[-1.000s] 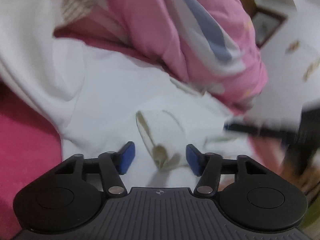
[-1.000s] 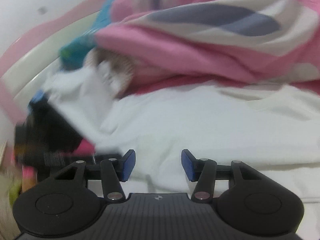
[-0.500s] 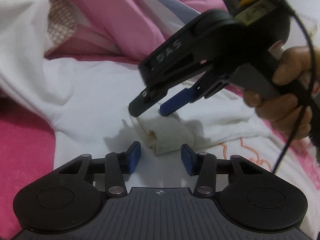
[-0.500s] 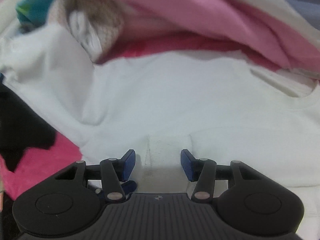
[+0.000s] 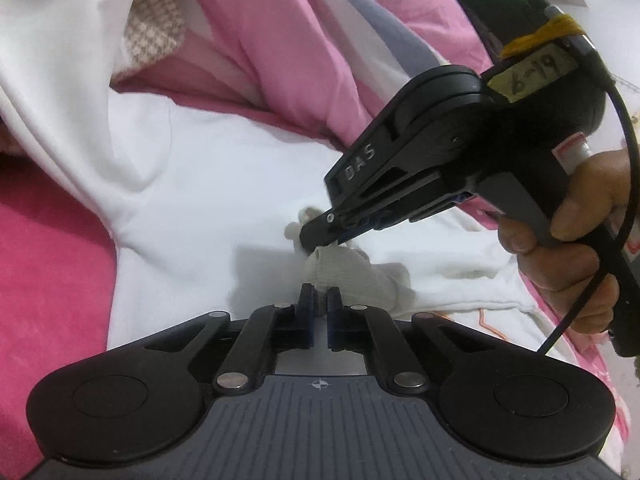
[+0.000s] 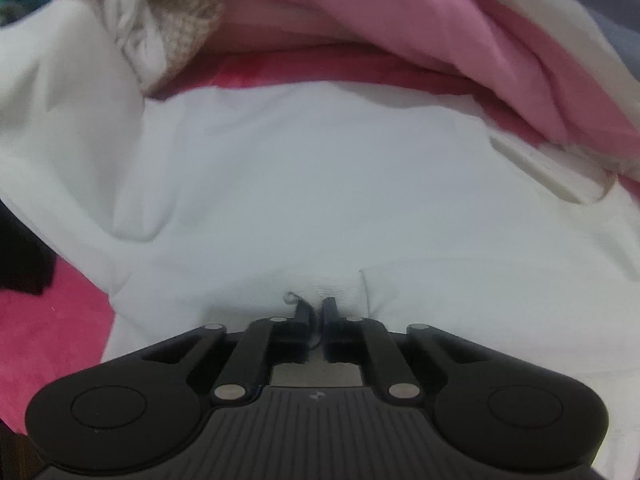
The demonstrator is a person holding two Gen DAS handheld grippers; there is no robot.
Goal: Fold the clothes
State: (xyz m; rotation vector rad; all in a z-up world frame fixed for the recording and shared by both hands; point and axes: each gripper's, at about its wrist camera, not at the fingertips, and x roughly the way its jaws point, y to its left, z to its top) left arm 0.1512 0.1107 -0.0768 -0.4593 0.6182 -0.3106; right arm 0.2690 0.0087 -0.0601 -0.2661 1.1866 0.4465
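Ribbed cuff (image 5: 352, 276), smooth white sweatshirt (image 5: 224, 184)

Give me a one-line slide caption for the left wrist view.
Left gripper and right gripper both pinch the ribbed cuff of a white garment on pink bedding.

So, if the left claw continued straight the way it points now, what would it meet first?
Most likely the ribbed cuff it already pinches, then the right claw gripping the same cuff just beyond, though depth between them is hard to judge.
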